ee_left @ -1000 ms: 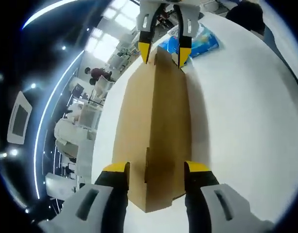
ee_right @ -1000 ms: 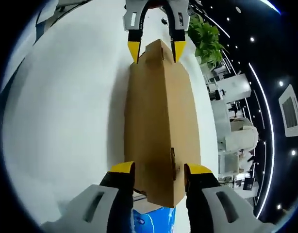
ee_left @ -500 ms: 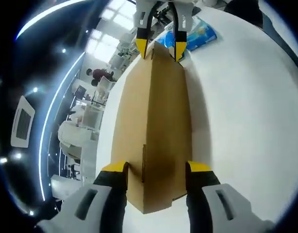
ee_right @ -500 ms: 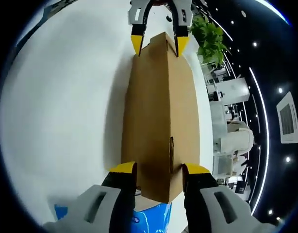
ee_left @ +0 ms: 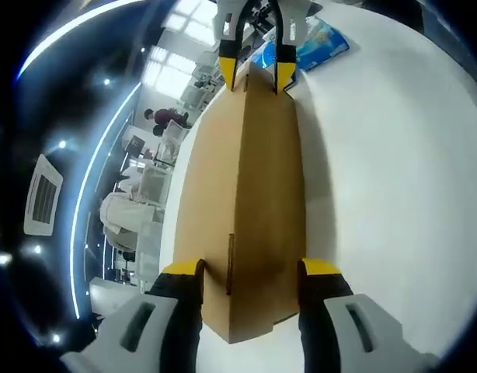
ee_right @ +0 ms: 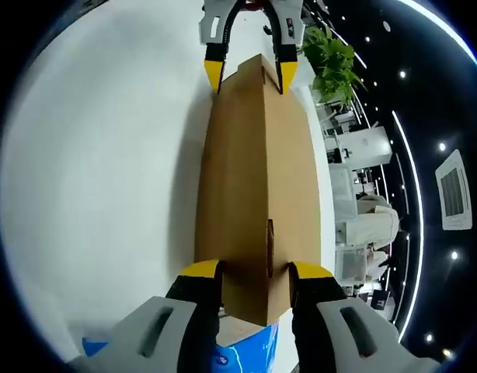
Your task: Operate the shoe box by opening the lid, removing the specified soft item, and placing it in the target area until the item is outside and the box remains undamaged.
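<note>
A brown cardboard shoe box (ee_left: 246, 171) stretches lengthwise between my two grippers over the white table (ee_left: 394, 194), one long edge turned up like a ridge. My left gripper (ee_left: 250, 272) has its yellow-tipped jaws pressed on either side of the near end. At the far end, my right gripper (ee_left: 255, 68) clamps the box the same way. In the right gripper view the box (ee_right: 254, 155) runs from the right gripper (ee_right: 255, 272) up to the left gripper (ee_right: 249, 74). A blue soft packet (ee_left: 320, 45) lies on the table by the right gripper's end, its corner (ee_right: 246, 353) peeking out under the box.
The white table (ee_right: 99, 171) spreads wide on one side of the box. On the other side its edge drops to an office floor with desks and people (ee_left: 157, 116). A green plant (ee_right: 332, 66) stands beyond the table's edge.
Both views have tilted and shifted a little. The box stays clamped at both ends. The blue packet sits lower and more to the left under the right gripper's end.
</note>
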`<action>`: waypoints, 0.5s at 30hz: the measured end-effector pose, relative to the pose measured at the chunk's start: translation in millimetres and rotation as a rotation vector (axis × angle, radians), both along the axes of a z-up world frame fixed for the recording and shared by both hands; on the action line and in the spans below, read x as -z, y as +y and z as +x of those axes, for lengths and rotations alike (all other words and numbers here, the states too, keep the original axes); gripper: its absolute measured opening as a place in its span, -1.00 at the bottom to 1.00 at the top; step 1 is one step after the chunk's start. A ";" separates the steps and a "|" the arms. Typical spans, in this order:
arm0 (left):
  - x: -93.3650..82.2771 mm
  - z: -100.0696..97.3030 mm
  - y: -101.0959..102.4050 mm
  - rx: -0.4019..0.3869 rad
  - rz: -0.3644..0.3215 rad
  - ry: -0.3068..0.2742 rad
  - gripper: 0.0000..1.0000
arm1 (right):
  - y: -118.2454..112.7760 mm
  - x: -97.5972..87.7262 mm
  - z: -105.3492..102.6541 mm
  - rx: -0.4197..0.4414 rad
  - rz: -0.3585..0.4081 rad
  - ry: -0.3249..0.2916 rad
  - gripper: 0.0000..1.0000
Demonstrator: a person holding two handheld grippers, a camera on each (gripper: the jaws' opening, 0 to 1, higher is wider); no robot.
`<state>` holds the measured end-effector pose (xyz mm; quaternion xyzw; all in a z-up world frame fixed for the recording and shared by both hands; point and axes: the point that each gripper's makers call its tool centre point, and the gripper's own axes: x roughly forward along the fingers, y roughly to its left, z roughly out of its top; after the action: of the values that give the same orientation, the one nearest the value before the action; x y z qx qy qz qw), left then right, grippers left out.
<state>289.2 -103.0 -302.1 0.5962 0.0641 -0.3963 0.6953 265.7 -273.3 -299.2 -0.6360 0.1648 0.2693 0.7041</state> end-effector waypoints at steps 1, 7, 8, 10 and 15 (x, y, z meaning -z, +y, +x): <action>-1.5 2.2 -0.4 -0.003 0.003 -0.008 -0.15 | 0.1 -0.5 0.0 0.000 0.001 -0.001 -0.34; 2.4 7.6 -0.6 -0.014 0.021 -0.034 -0.08 | 1.3 -2.6 0.7 0.016 0.020 0.006 -0.34; 3.0 8.0 -0.3 -0.014 0.026 -0.039 -0.06 | 1.5 -2.7 0.8 0.019 0.022 0.007 -0.34; 2.8 8.1 -0.5 -0.019 0.024 -0.060 -0.09 | 1.4 -2.8 1.0 0.019 0.024 0.011 -0.34; -1.9 10.7 -0.8 -0.034 0.012 -0.061 -0.19 | 1.4 -3.1 1.3 0.015 0.033 0.019 -0.35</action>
<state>299.9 -103.9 -300.3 0.6110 0.0555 -0.3655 0.7000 267.1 -271.9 -296.1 -0.6203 0.1719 0.2728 0.7150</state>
